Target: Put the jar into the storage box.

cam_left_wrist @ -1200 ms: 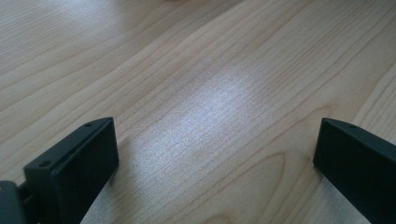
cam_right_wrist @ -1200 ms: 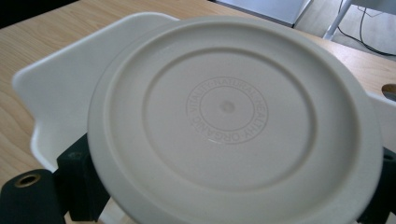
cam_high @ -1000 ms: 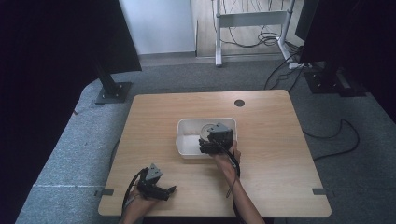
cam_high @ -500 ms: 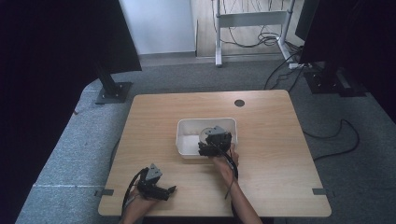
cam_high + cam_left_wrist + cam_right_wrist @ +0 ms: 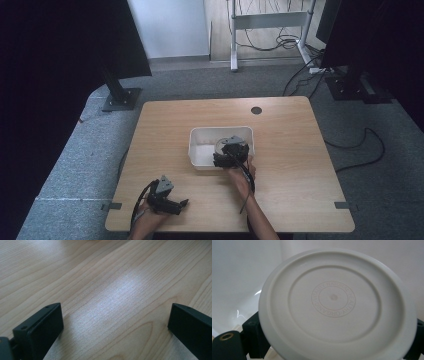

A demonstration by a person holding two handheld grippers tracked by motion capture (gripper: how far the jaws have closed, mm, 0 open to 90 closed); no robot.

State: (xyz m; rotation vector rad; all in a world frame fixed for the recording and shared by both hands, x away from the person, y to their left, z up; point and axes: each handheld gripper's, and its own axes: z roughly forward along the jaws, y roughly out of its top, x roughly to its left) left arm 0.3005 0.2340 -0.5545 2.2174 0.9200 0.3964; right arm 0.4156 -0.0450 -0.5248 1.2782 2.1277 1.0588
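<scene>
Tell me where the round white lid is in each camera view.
High view: round white lid inside the white tub at mid-table, ahead of the right gripper.
Right gripper view: fills the centre, held between the black fingers.
Left gripper view: looks at bare wooden table between open fingers.
Shared landmark: the white tub, seen as the wall behind the lid.

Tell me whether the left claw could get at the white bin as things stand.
Probably yes: the left claw sits open on bare table, nothing between it and the white bin; the right claw works the bin's other end.
</scene>
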